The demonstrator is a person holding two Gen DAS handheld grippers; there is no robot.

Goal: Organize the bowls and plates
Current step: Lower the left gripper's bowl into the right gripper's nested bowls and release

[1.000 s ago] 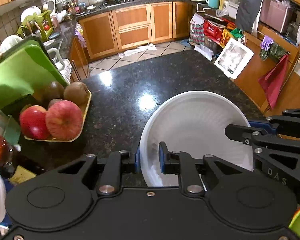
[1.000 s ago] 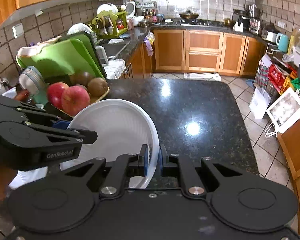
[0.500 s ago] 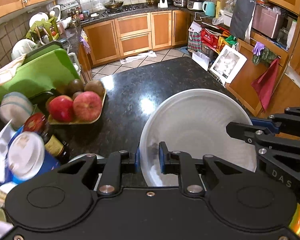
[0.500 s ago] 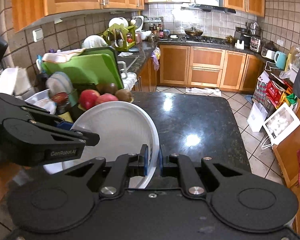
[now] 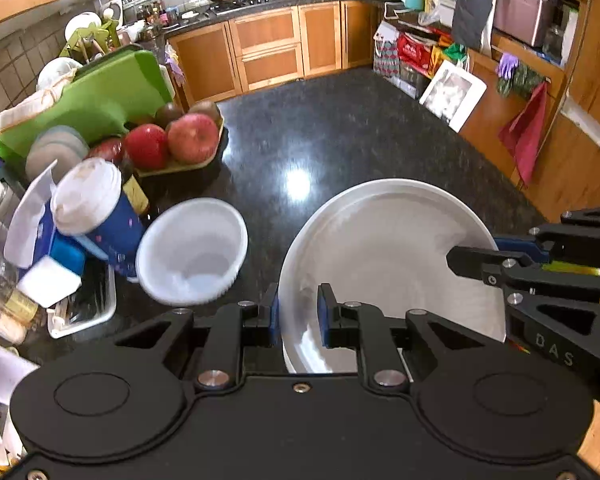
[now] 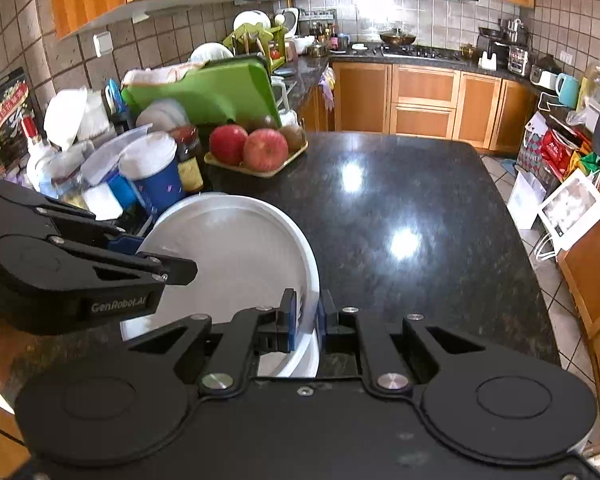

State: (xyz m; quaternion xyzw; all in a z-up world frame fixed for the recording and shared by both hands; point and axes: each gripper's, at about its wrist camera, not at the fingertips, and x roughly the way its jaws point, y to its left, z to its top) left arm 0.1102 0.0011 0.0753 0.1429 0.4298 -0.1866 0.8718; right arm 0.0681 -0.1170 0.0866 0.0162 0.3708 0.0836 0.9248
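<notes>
While both grippers pinch opposite edges of it, the large white round plastic plate [image 5: 388, 248] hangs tilted above the near end of the black speckled granite countertop [image 5: 340, 136]. Left gripper [image 5: 298, 312]: blue-padded fingers drawn narrow onto the plate's near-left rim. Right gripper [image 6: 308, 316]: fingers likewise narrow, clamped on the plate's near-right rim; in the left wrist view it reaches in from the right. White round plastic bowl [image 5: 192, 250]: to the left of the plate, apart from it, mouth up and slightly blurred; whether it rests on the counter cannot be told. Blue paper cup with white lid [image 5: 96, 208]: just left of the bowl, leaning among clutter. Dark glass bottle with yellow label [image 6: 189, 158]: upright behind the cup. Pale yellow shallow tray [image 6: 256, 168]: farther back on the left, bearing two red apples [image 6: 246, 146] and brown kiwifruit [image 5: 188, 110]. Green plastic cutting board [image 5: 84, 100]: propped tilted behind the tray at far left. Wooden cabinet fronts [image 6: 424, 100]: along the far wall beneath a dark counter. Red cloth [image 5: 524, 136]: hanging at the right, beyond the counter edge.
</notes>
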